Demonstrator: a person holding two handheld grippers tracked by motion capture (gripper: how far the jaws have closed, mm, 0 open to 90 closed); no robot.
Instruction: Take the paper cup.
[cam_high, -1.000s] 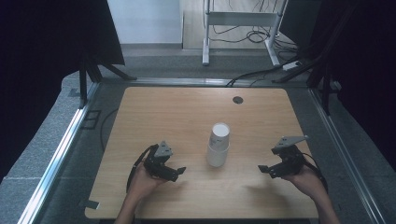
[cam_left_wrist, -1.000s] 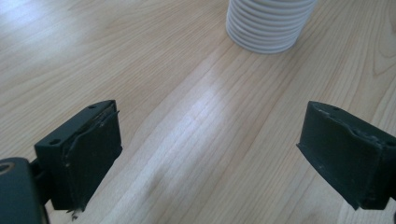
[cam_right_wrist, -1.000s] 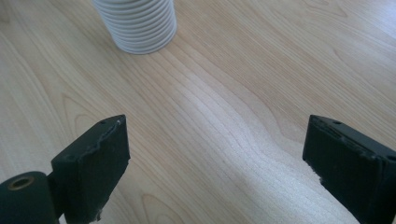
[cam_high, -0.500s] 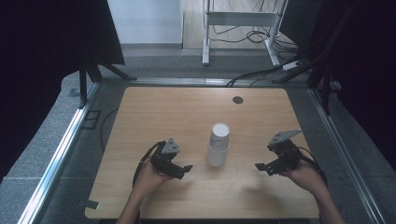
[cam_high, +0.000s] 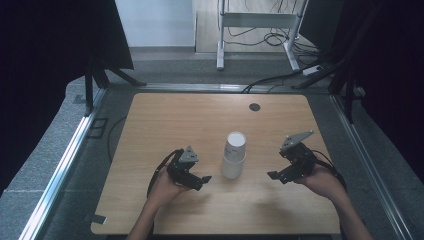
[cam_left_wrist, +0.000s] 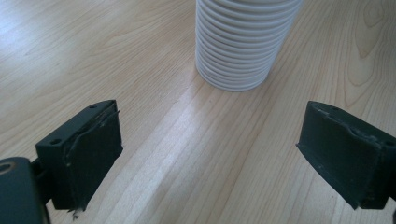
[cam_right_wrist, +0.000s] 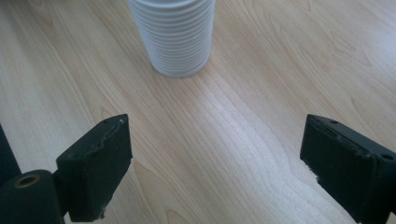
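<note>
**A:** Start at the jaws. How do they stand?

**B:** Both pairs are spread wide with nothing between them. In the left gripper view the two black pads frame bare wood, and the tall white stack of ribbed paper cups (cam_left_wrist: 243, 44) stands ahead of them, a little right of the midline and apart from both pads. The right gripper view is much the same: wide gap, bare wood, and the stack ahead and left of centre.

**A:** And from above?

**B:** The left gripper (cam_high: 204, 181) and the right gripper (cam_high: 272, 175) sit either side of the stack, both pointing inward at its lower part. The left one is near it, the right one somewhat farther off. Neither touches it. Each is held in a hand coming up from the near edge of the light wooden table (cam_high: 175, 120).

**A:** Where exactly is the stack?

**B:** Upright, rims downward, a bit nearer the person than the middle of the table, roughly centred left to right. A small dark round disc (cam_high: 255, 106) lies well beyond it near the far edge.

**A:** So how far along is the work?

**B:** I'd judge it at the approach only. Nothing is gripped, no cup has been separated, and the stack looks whole. Closing in, taking hold, and whatever handling follows all seem left to do.
</note>
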